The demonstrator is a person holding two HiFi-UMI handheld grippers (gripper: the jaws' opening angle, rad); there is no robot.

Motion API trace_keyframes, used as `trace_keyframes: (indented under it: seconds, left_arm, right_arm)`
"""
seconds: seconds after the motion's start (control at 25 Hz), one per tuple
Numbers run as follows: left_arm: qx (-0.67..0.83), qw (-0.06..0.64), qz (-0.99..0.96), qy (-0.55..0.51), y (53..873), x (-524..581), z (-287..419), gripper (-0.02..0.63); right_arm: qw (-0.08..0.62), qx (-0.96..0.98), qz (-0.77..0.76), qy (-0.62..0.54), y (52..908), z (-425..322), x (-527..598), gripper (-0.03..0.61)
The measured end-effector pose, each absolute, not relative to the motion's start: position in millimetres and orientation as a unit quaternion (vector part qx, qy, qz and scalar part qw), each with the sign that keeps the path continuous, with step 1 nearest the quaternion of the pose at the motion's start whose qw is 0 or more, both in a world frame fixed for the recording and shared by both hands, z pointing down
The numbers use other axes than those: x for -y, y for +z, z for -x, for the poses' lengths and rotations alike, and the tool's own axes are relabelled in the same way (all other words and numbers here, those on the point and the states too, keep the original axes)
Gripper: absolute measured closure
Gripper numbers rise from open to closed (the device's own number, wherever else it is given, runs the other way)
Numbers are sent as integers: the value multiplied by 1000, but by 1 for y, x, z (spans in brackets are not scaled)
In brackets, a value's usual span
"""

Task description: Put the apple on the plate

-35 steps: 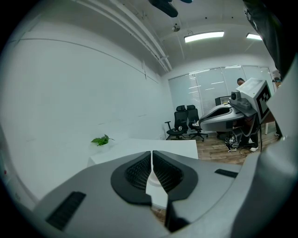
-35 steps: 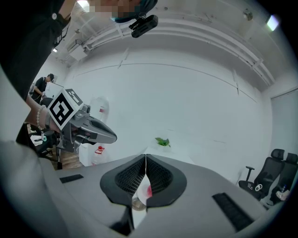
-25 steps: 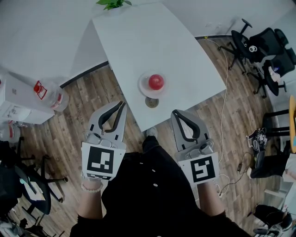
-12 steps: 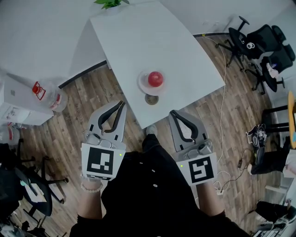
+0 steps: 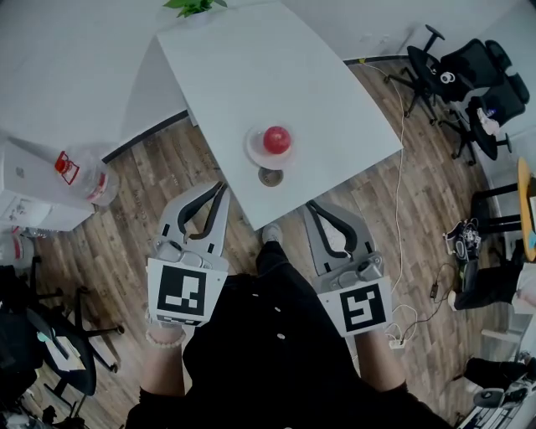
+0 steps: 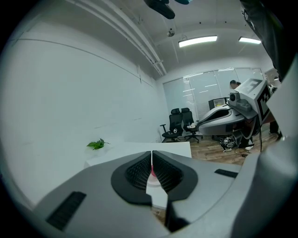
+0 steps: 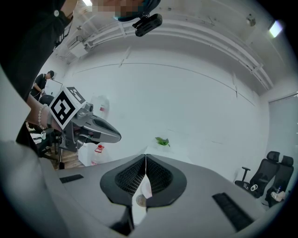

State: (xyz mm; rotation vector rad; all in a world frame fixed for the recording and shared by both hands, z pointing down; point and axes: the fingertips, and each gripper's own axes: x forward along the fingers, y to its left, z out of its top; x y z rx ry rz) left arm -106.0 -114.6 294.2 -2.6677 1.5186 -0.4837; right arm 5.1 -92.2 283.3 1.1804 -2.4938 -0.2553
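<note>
I hold my left gripper (image 5: 222,189) clenched, its two jaws pressed flat together with nothing between them; the left gripper view (image 6: 152,154) shows only a thin seam where they meet. My right gripper (image 5: 310,205) is clenched in the same way and is also empty, its ribbed pads meeting in the right gripper view (image 7: 145,157).

The apple (image 5: 277,139) is red and sits on the white plate (image 5: 254,155). Both lie ahead of the two grippers on the white table (image 5: 251,67), forward and to the right of my left tips and forward and to the left of my right tips. Neither gripper touches them. Through the gap under my left jaws a sliver of the apple (image 6: 152,172) shows straight ahead. A small round disc (image 5: 270,177) lies just beside the plate's nearer rim, between the plate and my grippers. It also shows low in the gap of my right jaws (image 7: 139,200).

My left gripper is over the wooden floor (image 5: 142,226), beside the table's left edge. My right gripper's tips show against the table's near edge.

Well out to the left of my left gripper stands a water jug with a red cap (image 5: 79,176). A potted plant (image 5: 194,6) sits at the table's far end. Office chairs (image 5: 469,71) stand far off to the right of my right gripper.
</note>
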Motion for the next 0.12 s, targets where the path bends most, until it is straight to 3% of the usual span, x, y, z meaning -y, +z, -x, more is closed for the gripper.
trace_keyframes:
  seconds: [0.12]
  left_arm:
    - [-481,30,863,-155,294,114,103,592]
  right_arm:
    - [184,885,-419,-93,282,-6,90,537]
